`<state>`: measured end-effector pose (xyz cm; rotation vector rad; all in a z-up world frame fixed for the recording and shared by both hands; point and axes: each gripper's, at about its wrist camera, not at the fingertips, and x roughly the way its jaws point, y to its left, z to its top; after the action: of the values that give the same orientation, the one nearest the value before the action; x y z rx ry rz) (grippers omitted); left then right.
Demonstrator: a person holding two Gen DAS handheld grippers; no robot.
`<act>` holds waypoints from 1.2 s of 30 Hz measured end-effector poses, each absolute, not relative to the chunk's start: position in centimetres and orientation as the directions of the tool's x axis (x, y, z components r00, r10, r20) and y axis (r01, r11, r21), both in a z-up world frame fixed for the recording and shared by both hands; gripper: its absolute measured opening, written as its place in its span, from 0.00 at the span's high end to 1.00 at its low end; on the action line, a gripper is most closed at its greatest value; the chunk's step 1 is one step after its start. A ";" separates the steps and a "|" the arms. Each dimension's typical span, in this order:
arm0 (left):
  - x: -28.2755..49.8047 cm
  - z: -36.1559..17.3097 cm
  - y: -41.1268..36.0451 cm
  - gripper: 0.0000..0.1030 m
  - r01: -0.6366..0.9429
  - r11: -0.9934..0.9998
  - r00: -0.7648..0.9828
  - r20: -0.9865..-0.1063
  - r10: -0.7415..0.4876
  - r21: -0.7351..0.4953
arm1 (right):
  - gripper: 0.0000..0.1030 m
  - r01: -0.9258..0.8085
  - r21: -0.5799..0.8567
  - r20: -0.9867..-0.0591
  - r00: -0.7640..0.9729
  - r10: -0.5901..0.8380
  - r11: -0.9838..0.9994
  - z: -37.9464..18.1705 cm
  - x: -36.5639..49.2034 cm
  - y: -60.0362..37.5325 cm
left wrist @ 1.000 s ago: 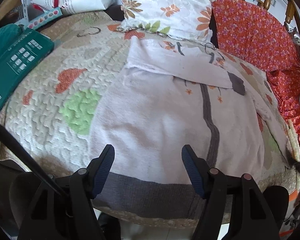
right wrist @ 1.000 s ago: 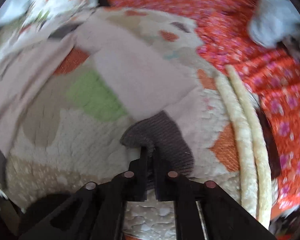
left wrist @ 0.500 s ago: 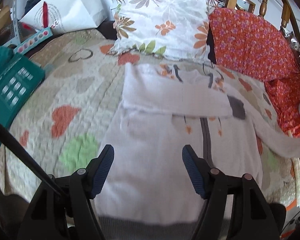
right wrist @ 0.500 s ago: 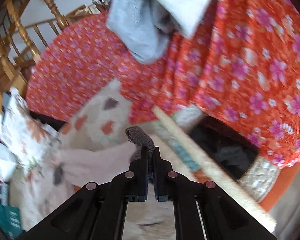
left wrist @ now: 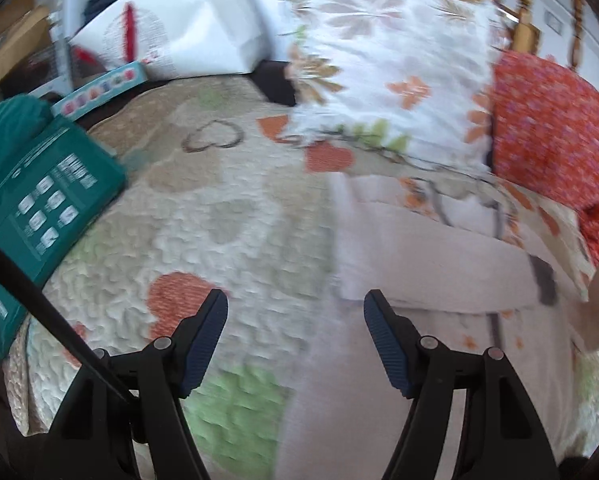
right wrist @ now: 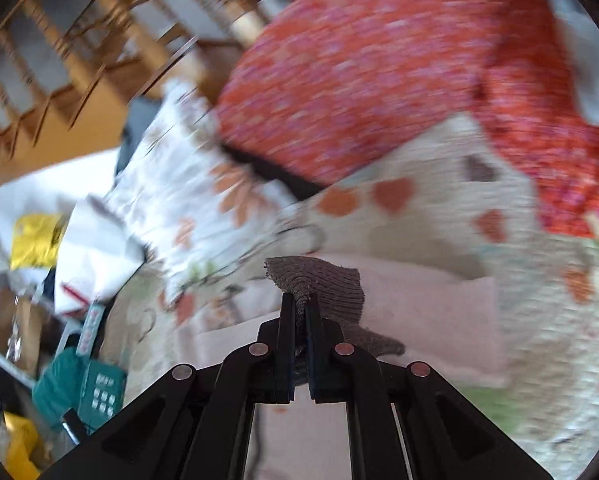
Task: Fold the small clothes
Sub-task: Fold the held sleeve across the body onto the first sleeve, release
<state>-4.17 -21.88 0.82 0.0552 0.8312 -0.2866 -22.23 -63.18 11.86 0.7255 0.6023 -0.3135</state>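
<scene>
I am working over a bed covered by a cream quilted bedspread (left wrist: 203, 240) printed with orange and green hearts. Nearest me, my left gripper (left wrist: 295, 340) hangs with its jaws wide apart and nothing between them, above the near left edge of the pale pink knitted sweater (left wrist: 379, 380) lying flat on the quilt. My right gripper (right wrist: 298, 312) is clamped tight on the sweater's brown-grey ribbed cuff (right wrist: 319, 280), with its pink sleeve (right wrist: 431, 312) trailing off to the right.

Farther off, one sleeve is already folded across the chest, and beyond it a white flower-printed pillow (left wrist: 387, 80) leans beside an orange-red floral cushion (left wrist: 551, 128). A teal cardboard box (left wrist: 47, 204) sits at the far left.

I judge the risk to be the thin pinch on the cuff: a quick swing could pull the knit free, or drag the body askew, since nothing pins it down.

Only the right view shows the grip on the cuff; only the left shows the sweater's body and the folded sleeve.
</scene>
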 end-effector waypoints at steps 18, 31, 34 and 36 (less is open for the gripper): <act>0.5 0.3 -14.6 0.32 0.023 0.946 0.554 -0.783 -0.282 -0.324 | 0.96 0.254 0.451 -0.737 0.646 0.196 0.856 1.5 0.8 -44.8; 0.7 0.4 -14.7 0.32 0.020 0.958 0.572 -0.782 -0.245 -0.285 | 0.89 0.221 0.459 -0.803 0.516 0.296 0.860 -5.9 6.1 -40.5; 0.5 0.4 -14.9 0.32 0.026 0.960 0.571 -0.784 -0.244 -0.280 | 0.86 0.177 0.373 -0.816 0.530 0.231 0.911 -3.3 4.0 -40.3; 0.3 0.5 -15.2 0.32 0.028 0.963 0.577 -0.782 -0.236 -0.269 | 0.81 0.154 0.222 -0.833 0.543 0.105 0.963 -0.6 1.6 -39.8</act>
<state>0.29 -15.17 0.48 -0.2381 0.9448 -0.1561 1.62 -39.83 -0.64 0.2843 1.0003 -0.0294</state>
